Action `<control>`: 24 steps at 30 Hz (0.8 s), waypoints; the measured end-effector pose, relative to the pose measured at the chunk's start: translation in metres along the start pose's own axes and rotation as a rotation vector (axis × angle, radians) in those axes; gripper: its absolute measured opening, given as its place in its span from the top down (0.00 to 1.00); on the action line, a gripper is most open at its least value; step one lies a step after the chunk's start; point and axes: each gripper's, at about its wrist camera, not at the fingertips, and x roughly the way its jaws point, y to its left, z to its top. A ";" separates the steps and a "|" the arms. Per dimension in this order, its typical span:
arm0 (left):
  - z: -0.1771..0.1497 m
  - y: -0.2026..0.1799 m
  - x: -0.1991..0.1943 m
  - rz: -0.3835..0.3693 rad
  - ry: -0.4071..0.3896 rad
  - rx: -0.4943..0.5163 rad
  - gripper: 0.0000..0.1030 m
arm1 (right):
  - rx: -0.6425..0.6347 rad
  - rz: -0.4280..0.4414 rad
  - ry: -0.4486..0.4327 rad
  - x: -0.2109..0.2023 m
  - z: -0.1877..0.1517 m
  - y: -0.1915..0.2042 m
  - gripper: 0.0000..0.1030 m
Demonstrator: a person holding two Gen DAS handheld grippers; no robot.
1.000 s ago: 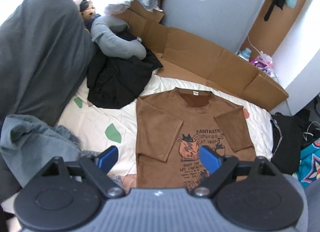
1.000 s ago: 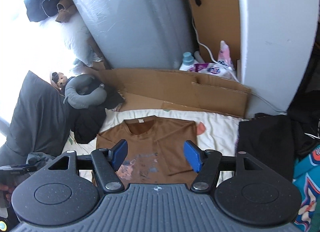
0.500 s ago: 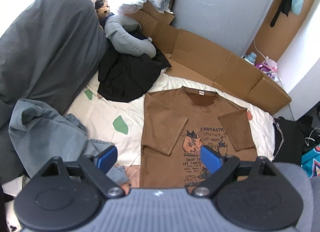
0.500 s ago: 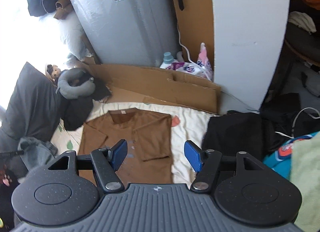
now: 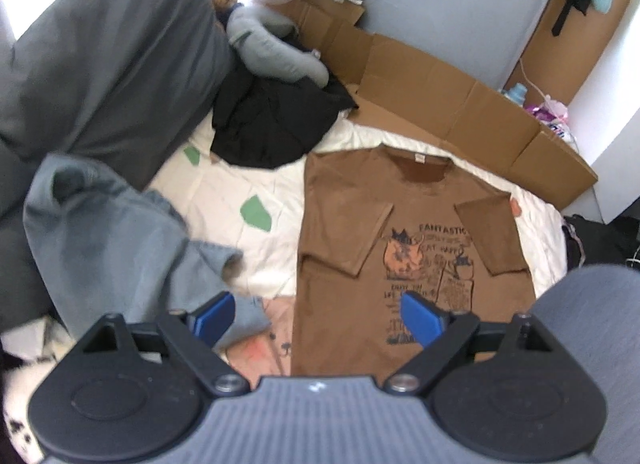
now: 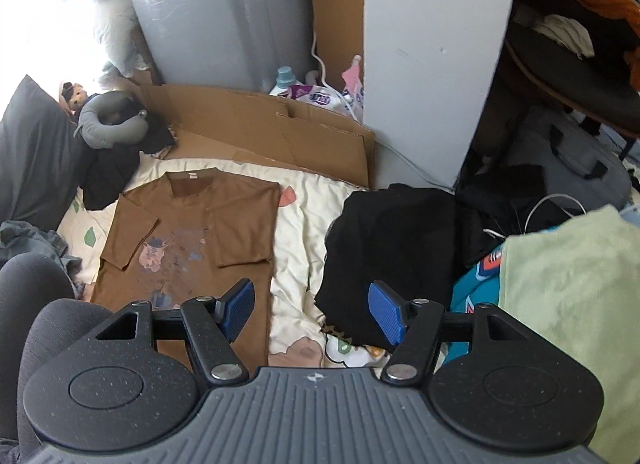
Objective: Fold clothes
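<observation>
Left wrist view, my read: grey garment [image 5: 108, 248] crumpled at left of frame, partly under my left gripper [image 5: 316, 314]; fingers [image 5: 212, 318] apart, nothing between. Brown T-shirt [image 5: 404, 248] flat on bed sheet [image 5: 224, 200] at centre, both sleeves folded inward, collar toward cardboard [image 5: 448, 104] at upper right. Right wrist view: shirt at centre left, black clothes pile [image 6: 384, 240] right of centre. My right gripper [image 6: 314, 310] low in frame, fingers apart, gripping nothing.
</observation>
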 end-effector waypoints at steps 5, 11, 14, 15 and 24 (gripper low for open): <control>-0.030 0.017 0.013 0.019 0.025 -0.030 0.13 | 0.047 0.031 -0.015 0.018 -0.027 0.000 0.32; -0.071 0.039 0.038 0.026 0.131 -0.091 0.20 | 0.119 0.061 -0.020 0.057 -0.055 0.008 0.33; -0.092 0.047 0.051 0.027 0.173 -0.098 0.21 | 0.143 0.076 -0.039 0.074 -0.069 0.015 0.33; -0.098 0.050 0.055 0.028 0.188 -0.103 0.22 | 0.150 0.077 -0.040 0.080 -0.074 0.018 0.33; -0.152 0.065 0.092 0.044 0.308 -0.154 0.33 | 0.222 0.066 -0.023 0.131 -0.124 0.029 0.34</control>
